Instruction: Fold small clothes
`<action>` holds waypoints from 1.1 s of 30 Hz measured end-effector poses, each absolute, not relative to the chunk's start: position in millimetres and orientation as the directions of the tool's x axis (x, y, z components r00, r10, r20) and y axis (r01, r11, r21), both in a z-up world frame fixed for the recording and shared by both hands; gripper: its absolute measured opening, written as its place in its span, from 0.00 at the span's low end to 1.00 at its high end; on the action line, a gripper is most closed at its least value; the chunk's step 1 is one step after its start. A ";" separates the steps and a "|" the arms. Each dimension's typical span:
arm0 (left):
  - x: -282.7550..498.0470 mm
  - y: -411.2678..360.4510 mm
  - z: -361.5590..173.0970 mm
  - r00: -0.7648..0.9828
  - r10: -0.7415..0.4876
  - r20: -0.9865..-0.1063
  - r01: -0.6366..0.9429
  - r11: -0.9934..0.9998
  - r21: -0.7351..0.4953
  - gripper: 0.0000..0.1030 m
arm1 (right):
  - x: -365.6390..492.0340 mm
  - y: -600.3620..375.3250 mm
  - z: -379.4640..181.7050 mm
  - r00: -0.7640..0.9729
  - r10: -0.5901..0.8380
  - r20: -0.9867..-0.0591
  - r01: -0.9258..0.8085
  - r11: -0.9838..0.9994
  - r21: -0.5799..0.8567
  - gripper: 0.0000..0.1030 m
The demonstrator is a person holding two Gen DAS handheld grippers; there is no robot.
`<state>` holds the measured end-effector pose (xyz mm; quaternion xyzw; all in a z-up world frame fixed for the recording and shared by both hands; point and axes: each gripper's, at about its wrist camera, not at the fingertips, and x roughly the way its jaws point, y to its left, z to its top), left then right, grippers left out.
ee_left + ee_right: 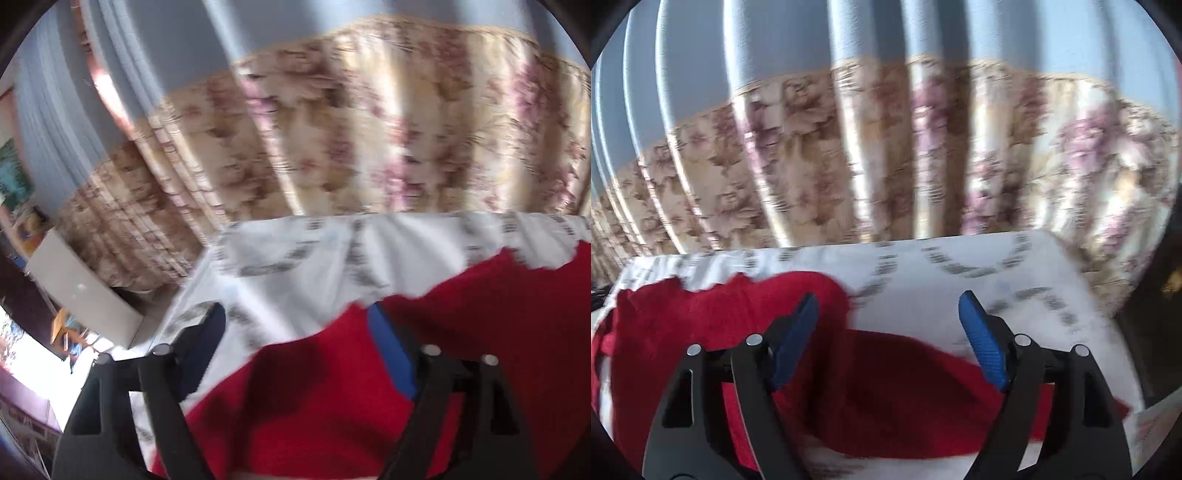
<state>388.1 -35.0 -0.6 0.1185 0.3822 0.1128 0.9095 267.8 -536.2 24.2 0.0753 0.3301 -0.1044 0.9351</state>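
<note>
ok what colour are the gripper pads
Blue, ribbed pads on black fingers; clearest in the right wrist view.

Daylight glows through the far curtain (pixel 369 129), brightest on its right folds, and glare burns out the window (pixel 26 354) at left. Both views are motion-blurred, with fisheye bending and dark corners.

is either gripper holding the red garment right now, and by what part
Neither. The left gripper and right gripper are both open over the red garment, nothing between their pads.
</note>
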 end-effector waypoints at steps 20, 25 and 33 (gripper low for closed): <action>287.8 10.0 -19.3 0.762 0.025 -0.647 -0.060 0.998 -0.032 0.79 | 129.1 -623.9 -42.4 0.657 -0.234 -0.717 0.217 0.969 -0.118 0.77; 283.0 8.4 -22.1 0.770 -0.006 -0.638 -0.032 0.998 -0.048 0.79 | 148.5 -613.6 -48.7 0.614 -0.254 -0.748 0.178 0.967 -0.183 0.73; 279.5 9.7 -28.0 0.781 0.022 -0.624 -0.043 0.999 -0.019 0.82 | 159.4 -656.2 -42.9 0.593 -0.220 -0.775 0.377 0.926 0.026 0.07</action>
